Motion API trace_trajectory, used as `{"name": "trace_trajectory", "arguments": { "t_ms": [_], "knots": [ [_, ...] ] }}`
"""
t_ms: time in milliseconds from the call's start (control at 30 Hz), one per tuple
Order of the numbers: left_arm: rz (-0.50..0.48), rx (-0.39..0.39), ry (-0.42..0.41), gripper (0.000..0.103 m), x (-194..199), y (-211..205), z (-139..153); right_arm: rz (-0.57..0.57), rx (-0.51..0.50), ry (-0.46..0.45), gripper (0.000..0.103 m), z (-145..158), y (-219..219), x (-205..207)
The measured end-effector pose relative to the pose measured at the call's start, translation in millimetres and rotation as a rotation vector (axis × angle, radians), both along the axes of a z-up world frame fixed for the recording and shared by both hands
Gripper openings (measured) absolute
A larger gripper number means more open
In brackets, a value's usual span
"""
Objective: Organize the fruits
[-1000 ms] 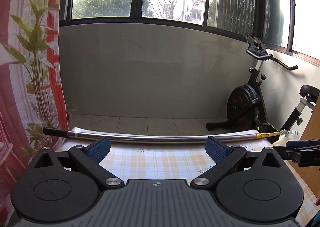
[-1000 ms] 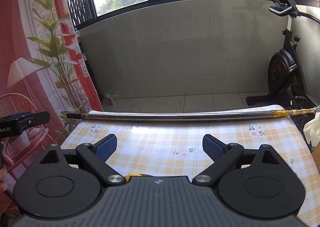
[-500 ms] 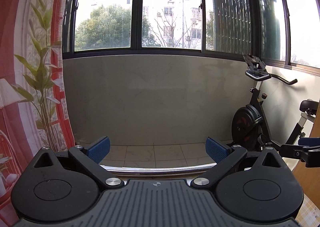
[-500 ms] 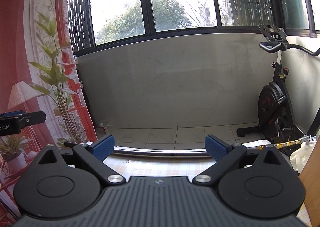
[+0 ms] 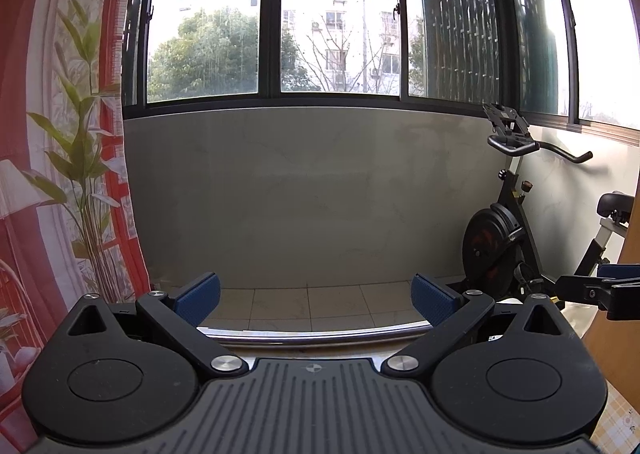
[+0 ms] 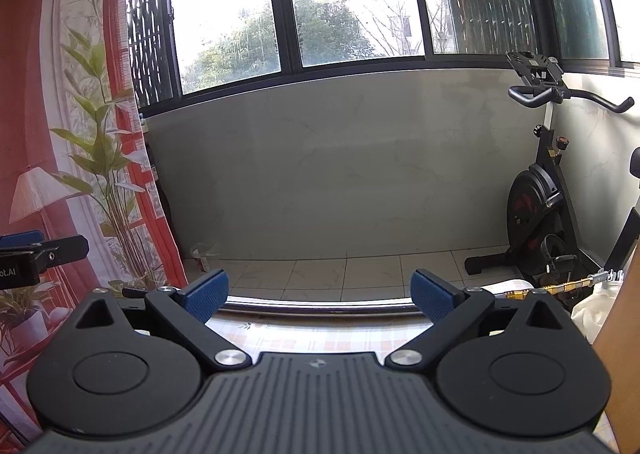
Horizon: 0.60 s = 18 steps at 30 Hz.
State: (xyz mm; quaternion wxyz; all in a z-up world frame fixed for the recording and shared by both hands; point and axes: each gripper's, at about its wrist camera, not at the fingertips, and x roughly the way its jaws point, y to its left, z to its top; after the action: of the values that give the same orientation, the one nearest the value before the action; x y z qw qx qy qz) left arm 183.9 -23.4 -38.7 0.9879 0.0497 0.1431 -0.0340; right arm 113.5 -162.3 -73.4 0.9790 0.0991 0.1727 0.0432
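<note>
No fruit shows in either view. My left gripper (image 5: pixel 316 296) is open, its blue pads (image 5: pixel 198 298) wide apart with nothing between them. It points out over the table's far edge at a grey wall. My right gripper (image 6: pixel 320 294) is also open and empty, blue pads (image 6: pixel 434 300) spread wide, aimed the same way. Each gripper appears at the edge of the other's view: the right gripper (image 5: pixel 600 290) at the far right, the left gripper (image 6: pixel 40 258) at the far left. A strip of the checked tablecloth (image 6: pixel 320 334) shows just above the right gripper's body.
A metal rod (image 6: pixel 320 308) lies along the table's far edge, with a brass end (image 6: pixel 560 288) at the right. Beyond it are a tiled floor, the grey wall and windows. An exercise bike (image 6: pixel 536 198) stands at the right, and a red printed curtain (image 6: pixel 48 134) hangs at the left.
Both grippers have risen and tipped upward: the tablecloth has dropped almost out of view and the windows now fill the top. A yellow thing under the right gripper is no longer seen.
</note>
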Motion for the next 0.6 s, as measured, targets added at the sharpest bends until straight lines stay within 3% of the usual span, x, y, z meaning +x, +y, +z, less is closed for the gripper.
{"name": "trace_trajectory", "arguments": {
  "t_ms": [600],
  "knots": [
    [-0.007,0.007,0.024,0.102,1.2,2.0,-6.5,-0.025,0.010,-0.013,0.099,0.4,-3.7,-4.8]
  ]
}}
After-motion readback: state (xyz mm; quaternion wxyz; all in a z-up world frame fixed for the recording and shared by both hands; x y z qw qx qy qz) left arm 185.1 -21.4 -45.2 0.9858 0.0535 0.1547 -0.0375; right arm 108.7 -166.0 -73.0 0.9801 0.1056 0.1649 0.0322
